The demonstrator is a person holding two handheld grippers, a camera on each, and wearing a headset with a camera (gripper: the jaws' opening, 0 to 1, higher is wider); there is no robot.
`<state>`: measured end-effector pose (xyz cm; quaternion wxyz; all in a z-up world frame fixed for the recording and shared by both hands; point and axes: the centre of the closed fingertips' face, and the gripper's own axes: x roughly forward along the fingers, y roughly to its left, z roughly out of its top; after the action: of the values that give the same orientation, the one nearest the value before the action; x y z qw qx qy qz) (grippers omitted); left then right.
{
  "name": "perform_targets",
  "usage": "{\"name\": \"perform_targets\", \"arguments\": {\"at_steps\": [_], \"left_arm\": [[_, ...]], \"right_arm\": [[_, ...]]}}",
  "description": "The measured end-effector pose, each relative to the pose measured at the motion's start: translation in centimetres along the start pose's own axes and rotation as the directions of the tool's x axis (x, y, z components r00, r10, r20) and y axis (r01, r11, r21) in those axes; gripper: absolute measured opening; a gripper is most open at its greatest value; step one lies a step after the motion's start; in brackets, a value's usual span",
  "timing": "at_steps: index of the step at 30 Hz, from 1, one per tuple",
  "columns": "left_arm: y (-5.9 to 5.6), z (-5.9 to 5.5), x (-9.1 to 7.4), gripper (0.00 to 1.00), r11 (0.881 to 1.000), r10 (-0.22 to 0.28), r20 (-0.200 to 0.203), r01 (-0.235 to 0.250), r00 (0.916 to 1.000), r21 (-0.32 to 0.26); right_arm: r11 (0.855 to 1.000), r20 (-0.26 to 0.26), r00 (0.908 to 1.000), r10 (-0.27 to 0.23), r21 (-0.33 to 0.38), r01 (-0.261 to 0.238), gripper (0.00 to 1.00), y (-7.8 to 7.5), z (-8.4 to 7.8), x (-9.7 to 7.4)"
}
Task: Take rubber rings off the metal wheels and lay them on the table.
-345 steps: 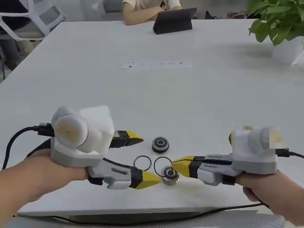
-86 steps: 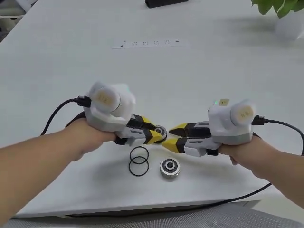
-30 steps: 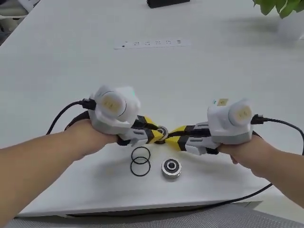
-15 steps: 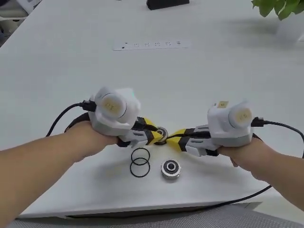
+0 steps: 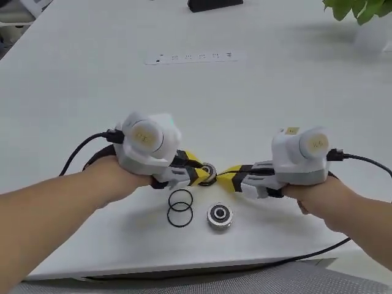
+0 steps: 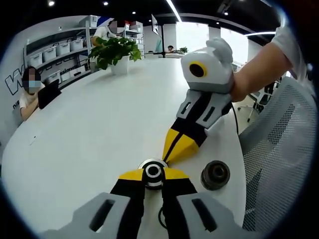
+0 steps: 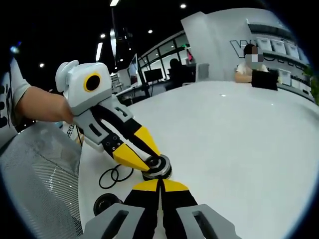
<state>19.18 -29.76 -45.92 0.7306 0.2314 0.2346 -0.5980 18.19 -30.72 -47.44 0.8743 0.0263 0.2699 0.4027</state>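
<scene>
Head view: on the white table the left gripper and the right gripper meet tip to tip at a small metal wheel. The wheel sits between them, at or just above the tabletop. In the left gripper view the left gripper's yellow jaws are clenched on this wheel, one on each side of its rim. The right gripper comes in from above the wheel, its tips touching the wheel's edge.

In the right gripper view that gripper's jaws are pressed together, with no gap between the yellow tips, right against the wheel. In the head view a thin dark strand runs from the wheel to the right gripper's tips. Whether it is a rubber ring pinched there, I cannot tell.

A second wheel lies flat on the table, near the held wheel on the person's side. Two black rubber rings lie beside the second wheel, to the left of and nearer the person than the held wheel. They touch or slightly overlap each other.

Well beyond the held wheel a pale strip lies on the table. Green plant leaves show far beyond the wheel, to its right.
</scene>
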Motion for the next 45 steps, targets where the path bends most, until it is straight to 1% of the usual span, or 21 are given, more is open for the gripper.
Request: {"name": "perform_targets", "arguments": {"at_steps": [2, 4, 5, 6, 10, 12, 18, 24, 36, 45], "left_arm": [[0.0, 0.0, 0.0, 0.07, 1.000, 0.001, 0.000, -0.001, 1.0000, -0.001], [-0.1, 0.0, 0.0, 0.07, 1.000, 0.003, -0.001, -0.003, 1.0000, -0.002], [-0.1, 0.0, 0.0, 0.07, 1.000, 0.004, -0.002, -0.004, 1.0000, -0.003], [-0.1, 0.1, 0.0, 0.07, 1.000, 0.005, -0.002, -0.005, 1.0000, -0.003], [-0.2, 0.1, 0.0, 0.07, 1.000, 0.005, -0.003, -0.005, 1.0000, -0.003], [-0.2, 0.1, 0.0, 0.07, 1.000, 0.006, -0.004, -0.006, 1.0000, -0.003], [-0.2, 0.1, 0.0, 0.07, 1.000, 0.010, -0.006, -0.010, 0.9999, -0.001], [0.0, 0.1, 0.1, 0.07, 1.000, 0.013, -0.011, -0.013, 0.9999, 0.009], [0.1, 0.0, 0.1, 0.06, 1.000, 0.018, -0.017, -0.017, 0.9997, 0.015], [0.2, -0.1, 0.2, 0.06, 1.000, 0.021, -0.019, -0.020, 0.9996, 0.018]], "right_arm": [[1.000, 0.006, 1.0000, 0.000, 0.031, 0.000, 0.00, 0.0, 0.1, 0.0], [0.996, 0.022, 0.9997, -0.006, 0.088, 0.004, 0.00, -0.3, 0.1, -0.1], [0.996, 0.029, 0.9995, -0.010, 0.094, 0.007, 0.00, -0.4, 0.1, -0.1], [0.993, 0.036, 0.9993, -0.014, 0.117, 0.010, 0.00, -0.5, 0.2, -0.2], [0.985, 0.059, 0.9980, -0.023, 0.170, 0.013, 0.00, -0.8, 0.6, -0.2], [0.984, 0.061, 0.9978, -0.026, 0.176, 0.015, 0.00, -0.8, 0.7, -0.1], [0.976, 0.080, 0.9964, -0.026, 0.220, 0.007, 0.00, -0.7, 1.1, -0.2], [0.977, 0.086, 0.9960, -0.026, 0.213, 0.007, 0.00, -0.5, 1.2, -0.2], [0.971, 0.090, 0.9957, -0.023, 0.238, 0.001, 0.00, -0.3, 1.4, -0.3], [0.975, 0.087, 0.9962, -0.012, 0.221, -0.007, 0.00, 0.0, 1.5, -0.1]]}}
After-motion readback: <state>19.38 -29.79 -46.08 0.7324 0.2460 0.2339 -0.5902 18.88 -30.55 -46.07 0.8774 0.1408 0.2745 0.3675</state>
